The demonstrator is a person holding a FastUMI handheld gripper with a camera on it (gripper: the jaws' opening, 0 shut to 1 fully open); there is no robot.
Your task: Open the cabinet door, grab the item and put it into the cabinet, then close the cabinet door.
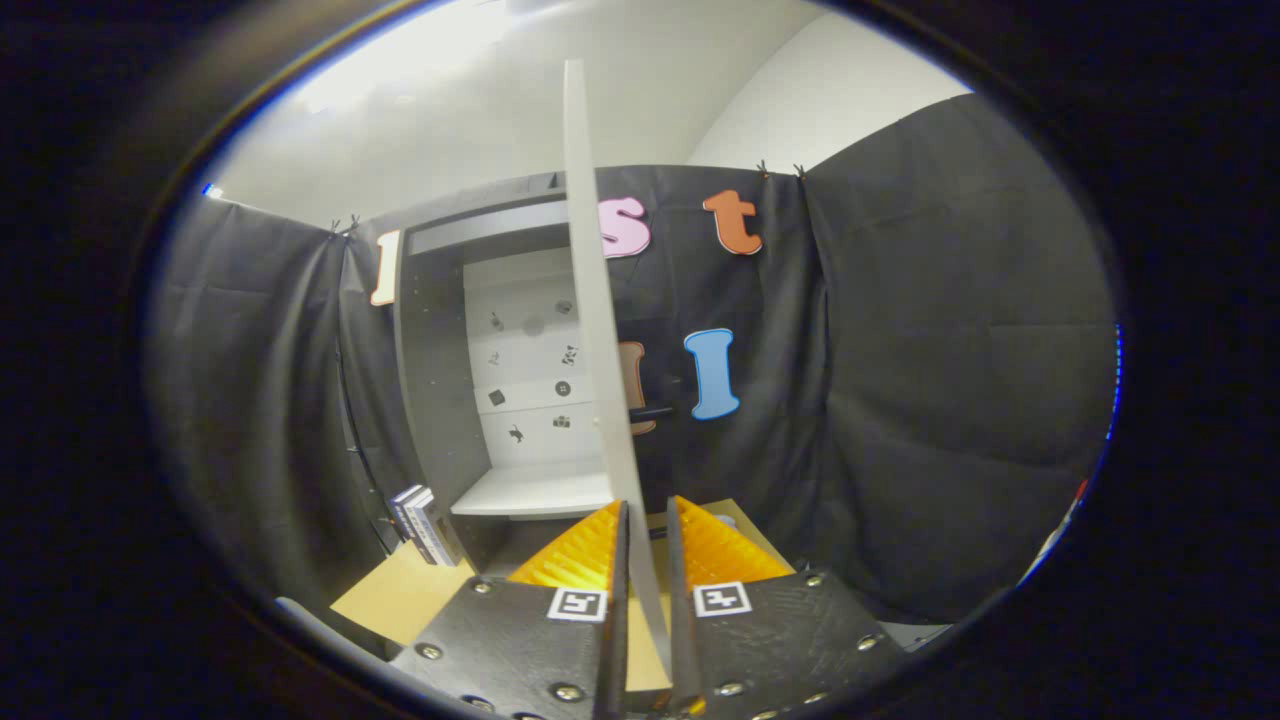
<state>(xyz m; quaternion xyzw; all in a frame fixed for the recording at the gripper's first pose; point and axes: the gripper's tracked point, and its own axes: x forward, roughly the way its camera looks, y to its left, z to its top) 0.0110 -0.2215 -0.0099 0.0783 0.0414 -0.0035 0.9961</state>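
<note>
The grey cabinet (432, 380) stands against the booth wall with its inside showing: a white back panel and a white shelf (535, 492). Its door (590, 300) is swung out toward me and appears edge-on as a thin pale slab. The door's lower edge runs down between my two orange fingers (575, 555). My gripper (648, 505) is shut on the door, one finger on each face. Two or three books (425, 525) stand upright on the wooden table, leaning against the cabinet's left side, left of and beyond my fingers.
The tan wooden table (400, 595) lies under the cabinet and the books, its near left corner just ahead of my left finger. Black cloth walls close the booth on the left, back and right.
</note>
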